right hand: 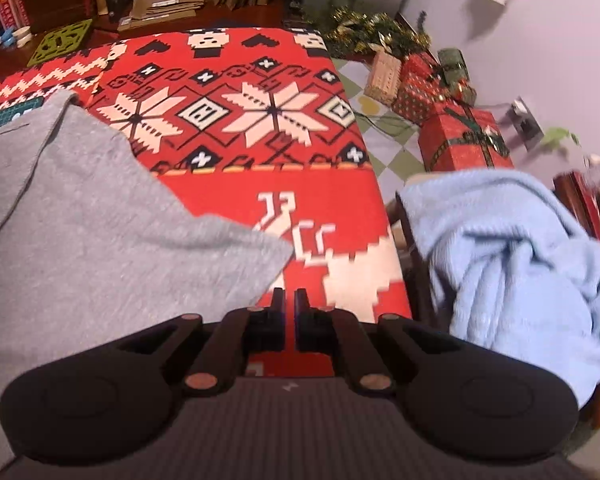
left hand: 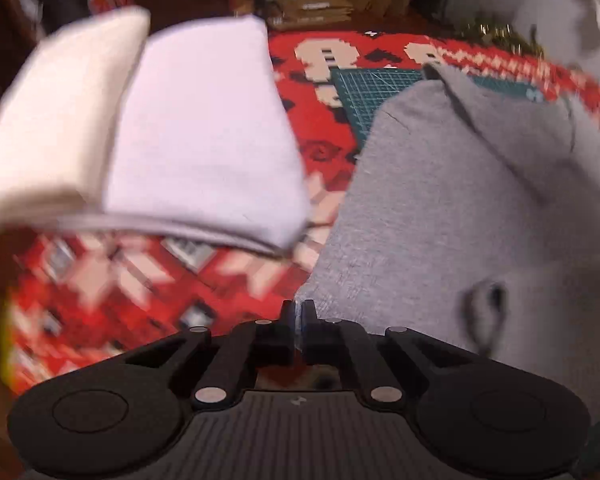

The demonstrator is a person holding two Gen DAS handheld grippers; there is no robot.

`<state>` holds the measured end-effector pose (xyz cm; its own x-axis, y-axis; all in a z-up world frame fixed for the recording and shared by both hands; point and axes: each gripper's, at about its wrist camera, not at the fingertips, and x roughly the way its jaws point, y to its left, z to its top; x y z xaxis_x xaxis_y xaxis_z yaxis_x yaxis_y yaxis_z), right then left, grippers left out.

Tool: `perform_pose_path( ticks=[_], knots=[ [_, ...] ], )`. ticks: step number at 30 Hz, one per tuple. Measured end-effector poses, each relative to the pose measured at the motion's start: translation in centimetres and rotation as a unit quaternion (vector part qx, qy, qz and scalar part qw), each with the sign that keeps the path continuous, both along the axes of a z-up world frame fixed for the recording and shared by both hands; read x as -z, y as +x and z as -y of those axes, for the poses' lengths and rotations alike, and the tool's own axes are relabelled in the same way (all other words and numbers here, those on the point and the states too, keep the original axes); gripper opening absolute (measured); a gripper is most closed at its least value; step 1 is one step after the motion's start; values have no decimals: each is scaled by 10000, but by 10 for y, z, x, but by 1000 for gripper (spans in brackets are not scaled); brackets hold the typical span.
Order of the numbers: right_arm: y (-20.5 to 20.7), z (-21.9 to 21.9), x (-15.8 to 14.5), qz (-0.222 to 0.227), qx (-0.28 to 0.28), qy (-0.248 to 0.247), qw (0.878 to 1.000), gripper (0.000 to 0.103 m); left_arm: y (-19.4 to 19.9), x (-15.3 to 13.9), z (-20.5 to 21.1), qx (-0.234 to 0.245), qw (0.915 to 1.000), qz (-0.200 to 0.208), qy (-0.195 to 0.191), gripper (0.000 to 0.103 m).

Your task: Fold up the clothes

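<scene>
A grey garment lies spread over the red patterned table cover. My left gripper is shut on the near left corner of it, and a strip of grey fabric shows between the fingers. The right wrist view has the same grey garment on the left, its corner ending just left of my right gripper. That gripper is shut over the red cover with nothing visible between its fingers.
Two folded white cloths sit side by side at the left, blurred. A green cutting mat pokes out at the garment's far edge. A light blue garment hangs over a chair at the right. Wrapped gift boxes stand on the floor.
</scene>
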<state>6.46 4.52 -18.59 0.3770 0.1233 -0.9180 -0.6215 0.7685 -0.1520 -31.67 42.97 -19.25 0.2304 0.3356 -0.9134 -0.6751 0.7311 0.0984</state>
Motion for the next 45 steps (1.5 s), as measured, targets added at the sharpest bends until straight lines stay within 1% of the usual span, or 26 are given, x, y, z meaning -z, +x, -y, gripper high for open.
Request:
perform_pose_path(
  ticks=[4,9,11,12,13,15,18,20,22,23,25,26,28,31,34,37,40,42,44,45],
  knots=[
    [-16,0,-5,-93,-40,23,9999,2,-5,1,-17,4,9993,-146,359,4],
    [-31,-7,-2,-248,-91,99,9996,2,1,6,-20,42,9986,-236,469,4],
    [-34,-9,-2,-306,-66,173,9994,2,0,4,-20,-49,9988,-252,423,14],
    [-35,-11,-3,-321,-63,214,9992,3,-2,3,-19,-108,9989,-246,372,17],
    [-36,-12,-3,-336,-60,254,9991,5,-5,0,-17,-155,9991,-247,319,17],
    [-38,-14,-9,-389,-16,422,9983,12,-9,-4,-11,-166,9990,-303,274,17],
    [-41,-20,-16,-491,-12,625,9968,13,-12,-13,1,-72,9988,-403,255,17],
    [-38,-28,-19,-510,-44,746,9959,14,-9,-23,7,-24,9991,-346,257,17],
    [-30,-40,-19,-464,-118,851,9952,16,2,-33,10,61,9993,-225,305,17],
    [-25,-46,-19,-440,-155,903,9948,20,11,-36,9,106,9993,-138,331,17],
    [-17,-59,-19,-394,-229,1008,9939,20,33,-42,3,212,9991,69,354,18],
    [-13,-65,-19,-371,-266,1061,9933,20,45,-42,-1,271,9988,168,364,21],
    [-1,-80,-17,-306,-391,1149,9921,20,68,-41,-10,457,9975,330,424,25],
    [20,-106,-6,-243,-722,1160,9903,20,102,-33,-26,797,9939,509,565,25],
    [35,-130,6,-258,-1039,1108,9881,19,129,-22,-41,1153,9902,514,603,25],
    [44,-144,12,-293,-1060,1208,9866,19,148,-12,-49,1456,9865,473,574,25],
    [45,-155,20,-403,-1133,1155,9860,19,157,-4,-54,1674,9835,465,504,25],
    [43,-160,26,-468,-1183,1069,9861,19,162,2,-56,1846,9811,449,356,25],
    [40,-160,28,-428,-1250,1055,9856,19,166,8,-57,1995,9788,404,243,24],
    [38,-160,28,-411,-1285,1043,9853,18,165,7,-57,2055,9772,478,232,23]
  ],
)
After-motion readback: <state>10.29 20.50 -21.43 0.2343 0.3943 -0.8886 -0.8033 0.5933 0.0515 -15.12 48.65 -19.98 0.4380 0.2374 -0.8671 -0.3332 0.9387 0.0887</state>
